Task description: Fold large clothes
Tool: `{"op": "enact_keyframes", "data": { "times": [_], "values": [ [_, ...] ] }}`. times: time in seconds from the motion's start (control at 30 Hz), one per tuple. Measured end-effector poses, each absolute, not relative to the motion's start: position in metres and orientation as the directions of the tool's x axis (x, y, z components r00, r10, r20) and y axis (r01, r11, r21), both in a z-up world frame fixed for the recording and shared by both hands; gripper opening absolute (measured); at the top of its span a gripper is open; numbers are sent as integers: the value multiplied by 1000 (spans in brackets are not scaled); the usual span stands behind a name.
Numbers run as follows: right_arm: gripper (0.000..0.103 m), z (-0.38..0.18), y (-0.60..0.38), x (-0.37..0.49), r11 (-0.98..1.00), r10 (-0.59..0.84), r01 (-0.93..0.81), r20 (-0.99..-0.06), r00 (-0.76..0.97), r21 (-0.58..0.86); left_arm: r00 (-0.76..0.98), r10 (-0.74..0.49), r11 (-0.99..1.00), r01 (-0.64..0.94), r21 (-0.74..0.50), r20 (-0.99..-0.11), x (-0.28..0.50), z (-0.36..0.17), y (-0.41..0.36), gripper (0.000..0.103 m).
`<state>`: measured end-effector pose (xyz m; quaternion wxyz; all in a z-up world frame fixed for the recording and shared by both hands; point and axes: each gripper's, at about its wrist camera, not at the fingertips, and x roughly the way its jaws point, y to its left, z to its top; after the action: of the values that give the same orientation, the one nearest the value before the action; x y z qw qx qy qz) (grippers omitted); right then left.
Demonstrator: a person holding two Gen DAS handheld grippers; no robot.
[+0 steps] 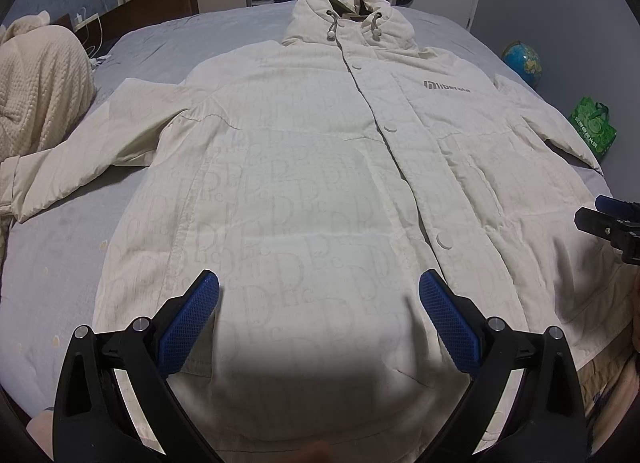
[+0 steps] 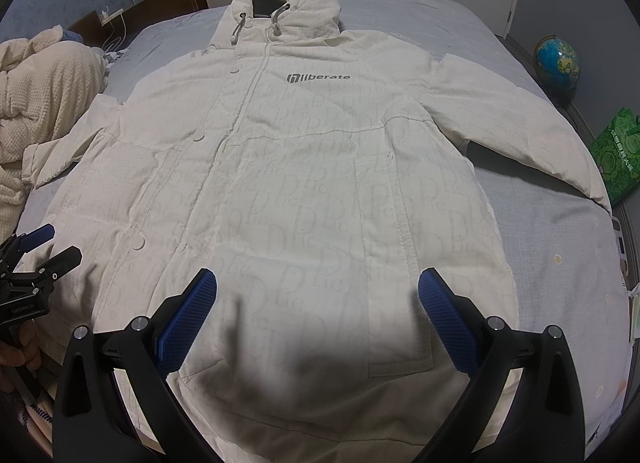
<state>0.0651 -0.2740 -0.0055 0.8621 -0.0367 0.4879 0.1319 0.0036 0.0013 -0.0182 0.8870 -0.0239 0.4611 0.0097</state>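
A large cream hooded jacket [image 1: 312, 167] lies flat, front up and buttoned, on the bed, hood at the far end and sleeves spread to both sides; it also fills the right wrist view [image 2: 288, 183]. My left gripper [image 1: 319, 287] is open and empty, hovering above the jacket's lower left panel near the hem. My right gripper [image 2: 317, 283] is open and empty above the lower right panel by the pocket. Each gripper shows at the edge of the other's view: the right one [image 1: 596, 215] and the left one [image 2: 54, 245].
The grey-blue bed sheet [image 1: 60, 255] surrounds the jacket. A cream knitted blanket [image 1: 40, 91] is heaped at the far left. A globe [image 2: 557, 61] and a green bag [image 2: 616, 159] stand on the floor at the right. Shelves and a headboard are behind the bed.
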Motion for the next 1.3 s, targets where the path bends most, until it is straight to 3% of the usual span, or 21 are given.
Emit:
{"op": "enact_keyframes", "data": {
  "times": [0.9,1.3],
  "values": [
    [96,-5,-276,66,963,201,-258,-849,489,79,566,-4,998,-43,-35,-824,4,-19,1,96],
    [96,32,-343,99,955,296,-155,-806,512,252,539,2,998,-53,-31,-842,7,-24,3,97]
  ]
}}
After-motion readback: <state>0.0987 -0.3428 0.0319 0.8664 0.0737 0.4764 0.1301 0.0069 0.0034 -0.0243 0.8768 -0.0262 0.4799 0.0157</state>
